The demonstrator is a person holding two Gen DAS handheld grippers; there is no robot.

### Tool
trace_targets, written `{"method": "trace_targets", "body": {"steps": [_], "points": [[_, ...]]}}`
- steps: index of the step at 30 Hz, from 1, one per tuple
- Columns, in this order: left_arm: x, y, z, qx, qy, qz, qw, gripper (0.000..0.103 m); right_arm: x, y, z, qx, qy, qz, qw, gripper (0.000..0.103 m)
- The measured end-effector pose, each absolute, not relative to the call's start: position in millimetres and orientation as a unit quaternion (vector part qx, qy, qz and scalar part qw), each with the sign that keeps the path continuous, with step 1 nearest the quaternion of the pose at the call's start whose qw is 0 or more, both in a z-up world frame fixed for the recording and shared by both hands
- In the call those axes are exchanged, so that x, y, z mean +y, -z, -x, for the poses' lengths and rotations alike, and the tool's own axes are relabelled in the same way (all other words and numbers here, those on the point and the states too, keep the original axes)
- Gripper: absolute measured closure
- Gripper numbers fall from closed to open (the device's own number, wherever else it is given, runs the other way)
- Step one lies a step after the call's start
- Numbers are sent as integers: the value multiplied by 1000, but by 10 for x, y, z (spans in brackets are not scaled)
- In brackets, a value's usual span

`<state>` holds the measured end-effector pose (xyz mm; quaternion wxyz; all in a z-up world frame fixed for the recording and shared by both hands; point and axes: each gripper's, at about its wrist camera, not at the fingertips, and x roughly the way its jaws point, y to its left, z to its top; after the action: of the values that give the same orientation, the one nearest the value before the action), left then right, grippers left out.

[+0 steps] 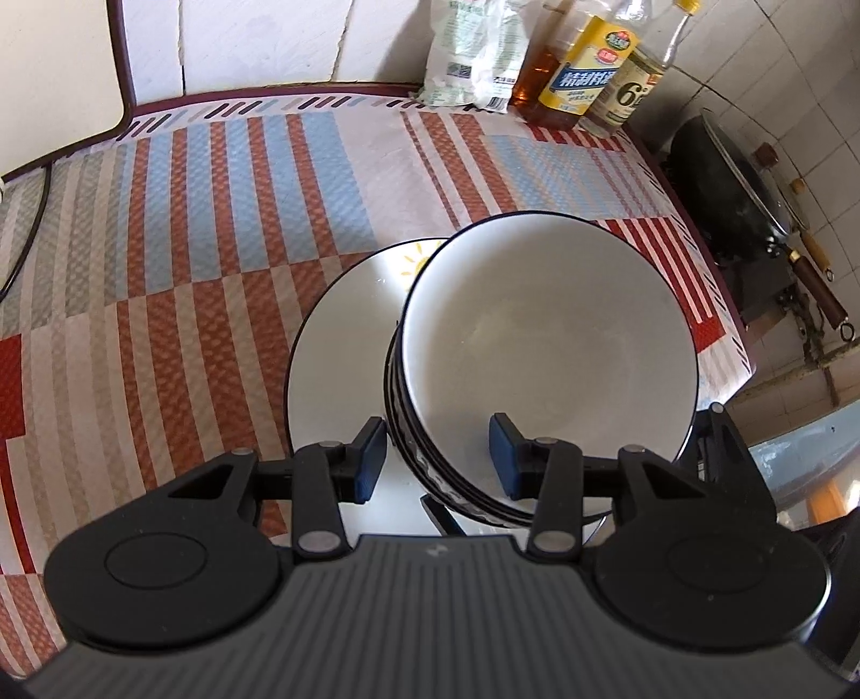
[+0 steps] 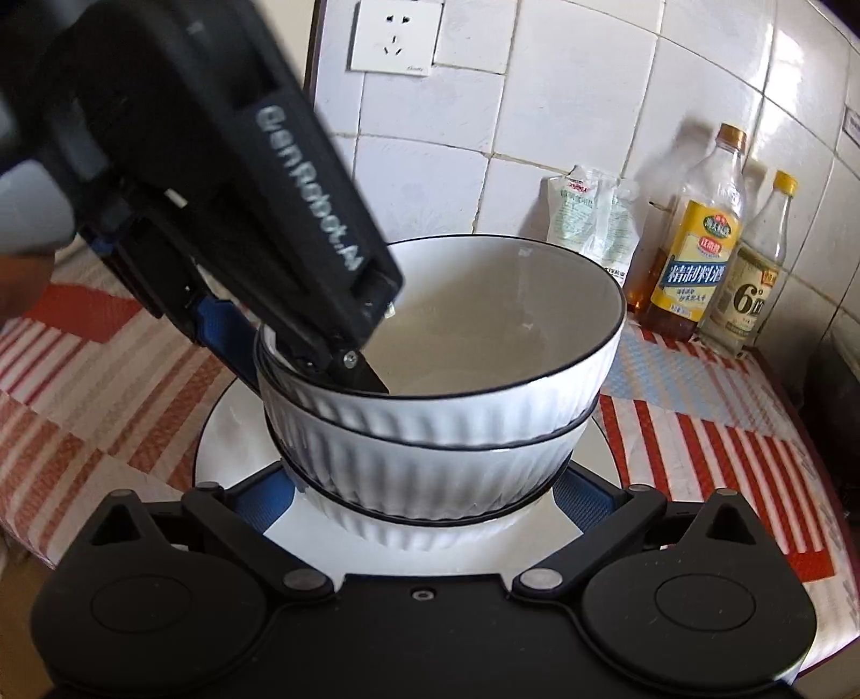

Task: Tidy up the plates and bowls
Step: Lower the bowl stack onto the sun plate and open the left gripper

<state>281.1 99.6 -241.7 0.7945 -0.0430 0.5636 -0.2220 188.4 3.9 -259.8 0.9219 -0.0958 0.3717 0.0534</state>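
Observation:
A stack of white ribbed bowls with black rims (image 1: 543, 349) (image 2: 446, 408) stands on a white black-rimmed plate (image 1: 338, 355) (image 2: 236, 425) with a sun print. My left gripper (image 1: 438, 459) is open, its blue pads straddling the near rim of the top bowl, one outside and one inside; it also shows in the right wrist view (image 2: 317, 360). My right gripper (image 2: 424, 494) is open, low in front of the stack, its blue pads on either side of the lowest bowl.
The striped cloth (image 1: 188, 242) covers the counter. A white bag (image 1: 473, 48) and bottles (image 1: 586, 64) stand against the tiled wall at the back right. A dark wok (image 1: 752, 188) sits beyond the counter's right edge. A wall socket (image 2: 395, 37) is above.

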Motion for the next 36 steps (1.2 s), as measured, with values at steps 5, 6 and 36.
{"method": "trace_targets", "body": {"steps": [5,6,36], "points": [[963,2374,-2824,564,212,34,797,63,19,2562,-1940,391,-49,82,915,0],[969,2357,-2821,562,212,35,799,63,24,2551,-1946,395,-47,82,914,0],[833,633,-1307,391,145,48,908,41,-1103,1005,-1190,363,-34,22,931,1]]}}
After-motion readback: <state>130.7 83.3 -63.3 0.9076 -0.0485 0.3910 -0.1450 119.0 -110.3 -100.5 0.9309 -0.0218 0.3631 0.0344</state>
